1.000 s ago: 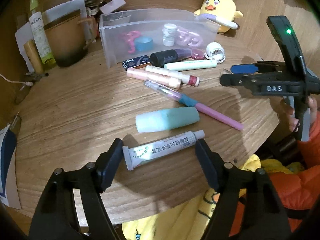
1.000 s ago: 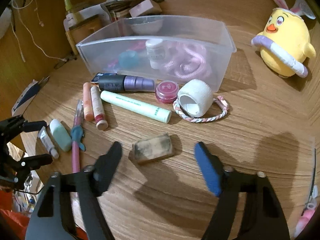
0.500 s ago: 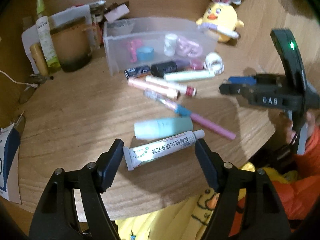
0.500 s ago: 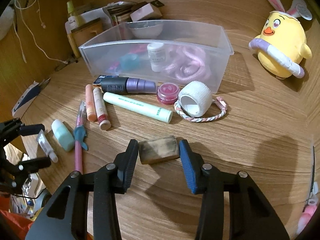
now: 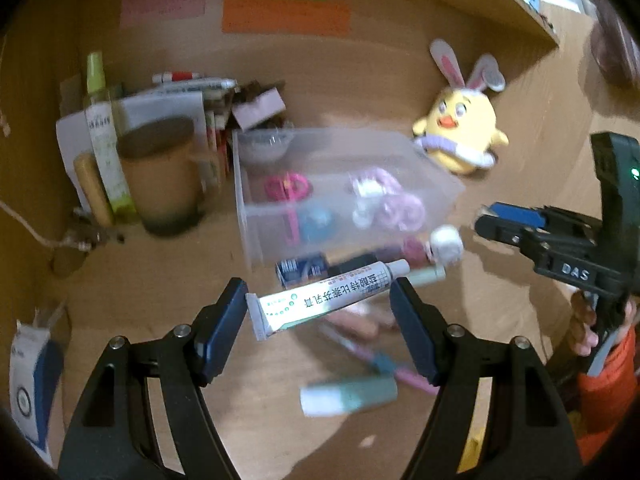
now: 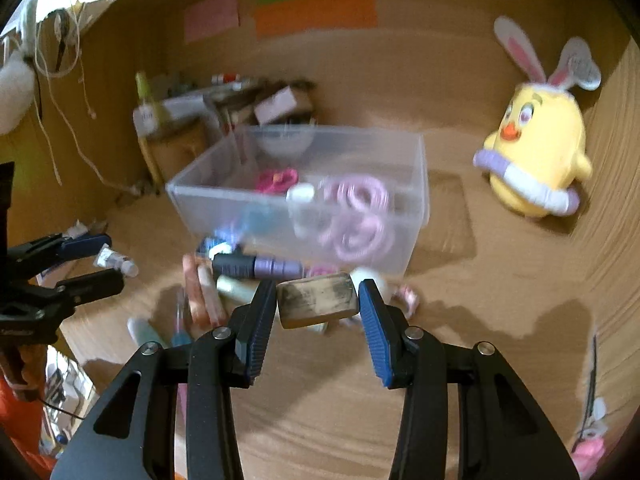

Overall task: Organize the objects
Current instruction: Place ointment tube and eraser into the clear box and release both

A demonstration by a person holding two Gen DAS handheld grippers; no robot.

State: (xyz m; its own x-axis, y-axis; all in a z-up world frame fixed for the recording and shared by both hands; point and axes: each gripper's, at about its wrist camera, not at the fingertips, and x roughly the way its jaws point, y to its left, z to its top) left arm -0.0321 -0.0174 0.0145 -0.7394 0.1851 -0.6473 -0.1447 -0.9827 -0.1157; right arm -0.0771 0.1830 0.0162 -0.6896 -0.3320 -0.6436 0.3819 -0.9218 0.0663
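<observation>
My left gripper (image 5: 318, 308) is shut on a white ointment tube (image 5: 324, 300) and holds it lengthwise above the table, short of the clear plastic bin (image 5: 248, 216). My right gripper (image 6: 318, 304) is shut on a dirty beige eraser block (image 6: 318, 300), lifted just in front of the bin (image 6: 416, 200). The bin holds pink hair ties (image 6: 352, 216), a pink clip, a blue item and a small white jar. Each gripper shows in the other's view, the right one (image 5: 516, 224) and the left one (image 6: 86, 258).
Loose on the wooden table lie a teal bottle (image 5: 348, 394), a pink pen (image 5: 384, 360), a dark purple tube (image 6: 256, 266), lip balms and a white tape roll (image 5: 446, 244). A yellow chick plush (image 6: 536, 168) stands at the right. A brown mug (image 5: 164, 176) and bottles stand back left.
Both grippers have lifted off the table with their objects and moved toward the bin. The right gripper closed on the eraser, the left on the tube.
</observation>
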